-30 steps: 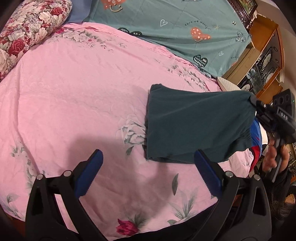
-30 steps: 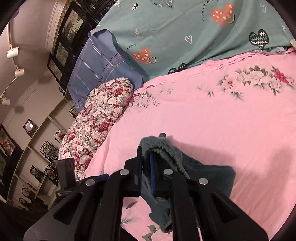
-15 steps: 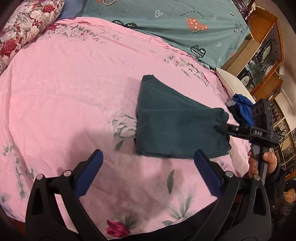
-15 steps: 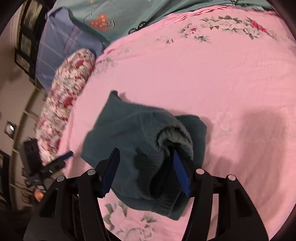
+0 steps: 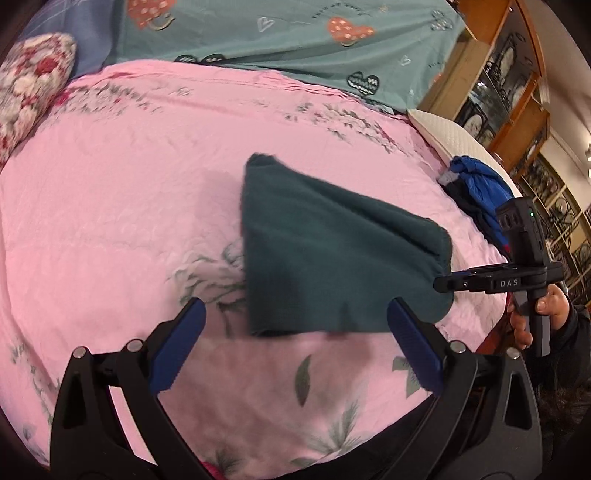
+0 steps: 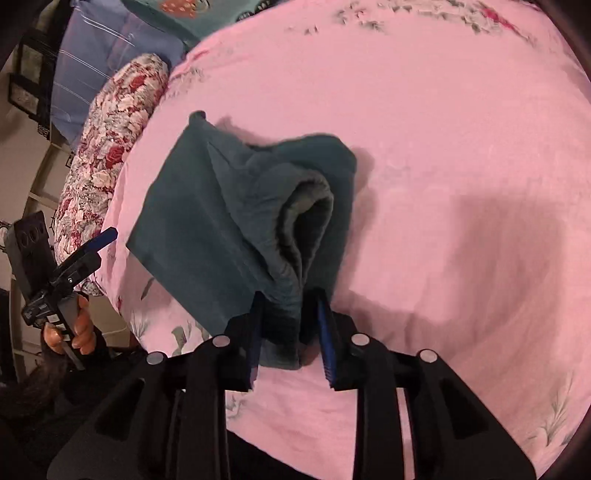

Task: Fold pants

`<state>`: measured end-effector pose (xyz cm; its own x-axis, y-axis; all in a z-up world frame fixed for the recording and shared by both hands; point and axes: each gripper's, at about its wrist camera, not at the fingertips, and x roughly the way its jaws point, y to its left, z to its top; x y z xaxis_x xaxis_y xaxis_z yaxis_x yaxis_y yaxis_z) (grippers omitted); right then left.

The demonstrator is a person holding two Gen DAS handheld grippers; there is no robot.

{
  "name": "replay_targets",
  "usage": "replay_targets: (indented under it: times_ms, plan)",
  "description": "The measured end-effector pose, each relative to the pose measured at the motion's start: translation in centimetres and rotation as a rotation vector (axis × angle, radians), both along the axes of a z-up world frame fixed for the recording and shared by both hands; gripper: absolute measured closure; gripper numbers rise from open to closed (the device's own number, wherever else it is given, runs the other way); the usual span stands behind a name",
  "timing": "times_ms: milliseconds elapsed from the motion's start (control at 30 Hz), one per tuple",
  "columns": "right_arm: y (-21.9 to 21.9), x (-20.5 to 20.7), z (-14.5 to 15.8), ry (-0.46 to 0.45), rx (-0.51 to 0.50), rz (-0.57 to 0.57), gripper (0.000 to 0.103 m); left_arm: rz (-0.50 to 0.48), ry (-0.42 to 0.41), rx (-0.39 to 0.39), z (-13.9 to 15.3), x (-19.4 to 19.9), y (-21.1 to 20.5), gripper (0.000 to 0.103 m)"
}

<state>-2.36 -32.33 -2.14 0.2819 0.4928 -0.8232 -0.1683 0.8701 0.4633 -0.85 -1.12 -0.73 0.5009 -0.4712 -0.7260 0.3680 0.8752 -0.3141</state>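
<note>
Now the dark teal pants point(image 5: 328, 254), folded into a compact bundle, lie on the pink floral bedsheet point(image 5: 129, 177) at the centre of the left wrist view, with one corner pointing toward the upper middle of the frame. At their right edge the gathered waistband is held by the right gripper point(image 5: 445, 285), which reaches in from the right side of that frame, gripped by a hand point(image 5: 543, 314) at the far right edge. From the right wrist view, the right gripper point(image 6: 291, 332) sits at the bottom centre and its blue-padded fingers point(image 6: 327, 332) pinch the bunched waistband fabric between them; the rolled elastic edge curls up just above the fingers, and the rest of the pants spreads toward the upper left of the frame.

The left gripper point(image 5: 295, 350) occupies the bottom of its own view with its fingers point(image 5: 181, 343) spread wide, hovering over the near edge of the pants and holding nothing. It shows again at the left edge of the right wrist view point(image 6: 99, 240), clear of the cloth.

A red-and-white floral pillow point(image 6: 107, 162) lies at the left of the right wrist view. A blue garment point(image 5: 480, 192) sits at the right of the left wrist view, near a white pillow point(image 5: 443, 133), and a teal quilt with heart prints point(image 5: 295, 33) spans the top.
</note>
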Motion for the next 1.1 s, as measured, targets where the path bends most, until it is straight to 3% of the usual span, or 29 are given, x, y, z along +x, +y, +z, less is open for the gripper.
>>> replay_targets:
  times_ms: [133, 167, 233, 300, 367, 400, 433, 467, 567, 667, 733, 800, 900, 967, 1100]
  plan:
    - [-1.7, -1.7, 5.9, -0.215, -0.092, -0.126, 0.058, -0.124, -0.055, -0.008, 1.4, 0.4, -4.4, 0.002]
    - [-2.0, -1.7, 6.9, -0.270, -0.067, -0.159, 0.056, -0.158, -0.056, 0.007, 1.1, 0.6, -5.6, 0.002]
    - [-1.4, -1.0, 7.7, -0.341, 0.100, -0.143, 0.050, -0.171, -0.009, 0.082, -1.1, 1.7, -7.5, 0.002]
    - [0.8, 1.1, 5.8, -0.279, 0.135, -0.090, 0.050, -0.142, 0.042, 0.118, -3.5, 2.9, -7.9, 0.002]
    - [1.8, 3.4, 2.2, -0.155, 0.086, -0.111, 0.050, -0.136, 0.004, 0.141, -3.8, 2.6, -8.0, 0.002]
    - [1.9, 4.2, 0.5, -0.124, 0.051, -0.128, 0.056, -0.143, -0.006, 0.157, -3.9, 2.4, -8.2, 0.002]
    - [1.8, 5.0, -0.4, -0.143, 0.006, -0.132, 0.076, -0.146, -0.012, 0.167, -4.0, 2.2, -8.3, 0.002]
    - [1.8, 5.4, -0.6, -0.153, -0.007, -0.135, 0.082, -0.147, -0.015, 0.173, -4.2, 2.3, -8.4, 0.002]
    - [1.5, 5.7, -0.2, -0.157, 0.015, -0.132, 0.080, -0.147, -0.034, 0.169, -4.0, 2.5, -8.3, 0.002]
    - [0.7, 3.2, 2.2, -0.225, 0.073, -0.130, 0.058, -0.161, -0.069, 0.103, -1.2, 1.5, -6.6, 0.002]
    - [-1.0, 1.0, 3.6, -0.302, 0.019, -0.190, 0.024, -0.138, -0.152, 0.111, 0.9, 0.5, -4.6, 0.002]
    - [-2.7, -0.6, 3.6, -0.341, -0.043, -0.258, 0.013, -0.094, -0.173, 0.125, 1.7, 1.3, -2.0, 0.002]
    - [-2.9, 0.0, 1.6, -0.293, -0.012, -0.244, 0.013, -0.054, -0.074, 0.070, -0.2, 5.0, 0.5, 0.002]
    - [-1.9, 0.7, 0.3, -0.267, -0.019, -0.236, 0.013, -0.054, 0.011, 0.034, -2.1, 7.2, 0.4, 0.002]
    - [0.2, 1.5, -1.8, -0.251, -0.019, -0.189, 0.013, -0.092, 0.102, 0.000, -4.9, 9.8, -1.2, 0.002]
